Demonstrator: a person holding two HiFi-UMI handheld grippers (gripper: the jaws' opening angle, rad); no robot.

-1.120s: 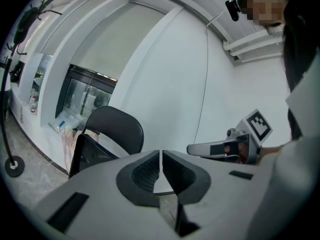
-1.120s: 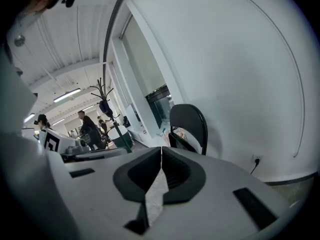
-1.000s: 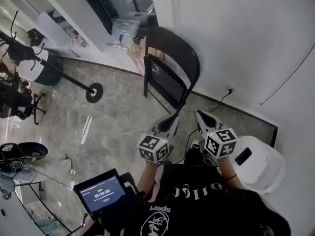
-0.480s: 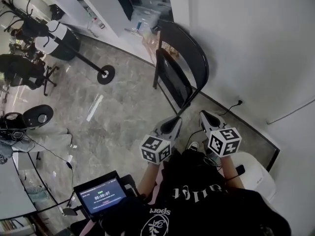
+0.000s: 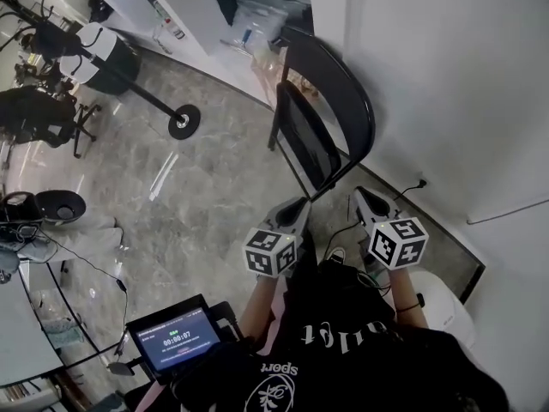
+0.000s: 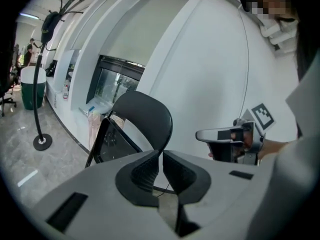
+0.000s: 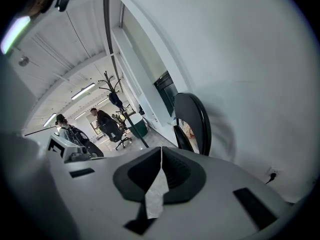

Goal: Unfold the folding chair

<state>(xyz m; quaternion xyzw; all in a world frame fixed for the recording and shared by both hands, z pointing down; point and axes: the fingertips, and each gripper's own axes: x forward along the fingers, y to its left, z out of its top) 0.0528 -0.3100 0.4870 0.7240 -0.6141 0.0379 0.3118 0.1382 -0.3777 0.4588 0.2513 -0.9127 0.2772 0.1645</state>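
Since a second ago both grippers have eased forward and down toward the folding chair (image 5: 324,114), and the head view has swung so that more of the white wall (image 5: 446,75) shows. The black chair is still folded flat. It stands on the marble floor (image 5: 197,196) with its rounded back close against the wall. The left gripper (image 5: 298,206) points at the chair's lower frame but is apart from it, its jaws pressed together with nothing between them. The right gripper (image 5: 359,195) is just beside it on the wall side, jaws likewise closed and empty. A black cable (image 5: 390,197) runs from a wall socket (image 5: 422,181) down to the floor near the grippers. A coat stand's round base (image 5: 183,121) sits well apart from the chair, out on the open floor. A small screen (image 5: 176,337) glows beside the person's body.
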